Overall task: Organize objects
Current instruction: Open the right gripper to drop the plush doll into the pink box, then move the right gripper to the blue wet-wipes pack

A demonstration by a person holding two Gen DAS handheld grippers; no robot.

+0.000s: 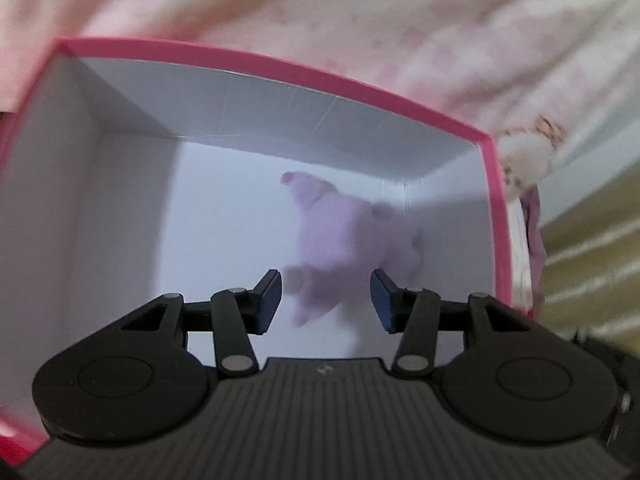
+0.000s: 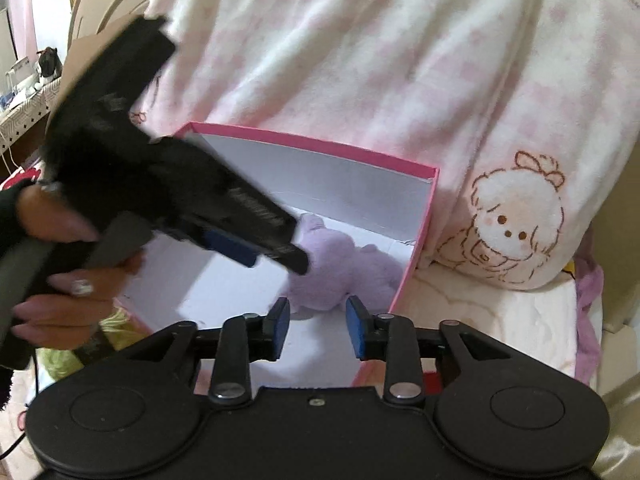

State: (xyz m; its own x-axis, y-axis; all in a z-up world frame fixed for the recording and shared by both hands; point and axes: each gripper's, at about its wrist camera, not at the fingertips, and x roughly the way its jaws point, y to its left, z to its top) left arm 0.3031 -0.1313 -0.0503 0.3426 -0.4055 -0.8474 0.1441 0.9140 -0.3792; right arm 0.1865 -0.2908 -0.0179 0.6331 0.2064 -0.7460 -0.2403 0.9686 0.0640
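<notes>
**Right wrist view: lilac toy lying in the pink box, both tongs empty**

Right wrist view shows a cream fleece blanket with pink checks and a printed cartoon lamb (image 2: 516,220) filling the background, its folds pressing against the far and right walls of the open pink-rimmed cardboard box with white inside (image 2: 420,236). Most of the box floor on the left is bare. The lilac plush toy (image 2: 344,264) lies in the far right corner, touching the right wall. The left tongs (image 2: 276,256), held by a hand (image 2: 60,256), hang above the box with fingers spread, gripping nothing. The right tongs (image 2: 318,330) sit near the box's near edge, jaws apart and empty.
</notes>
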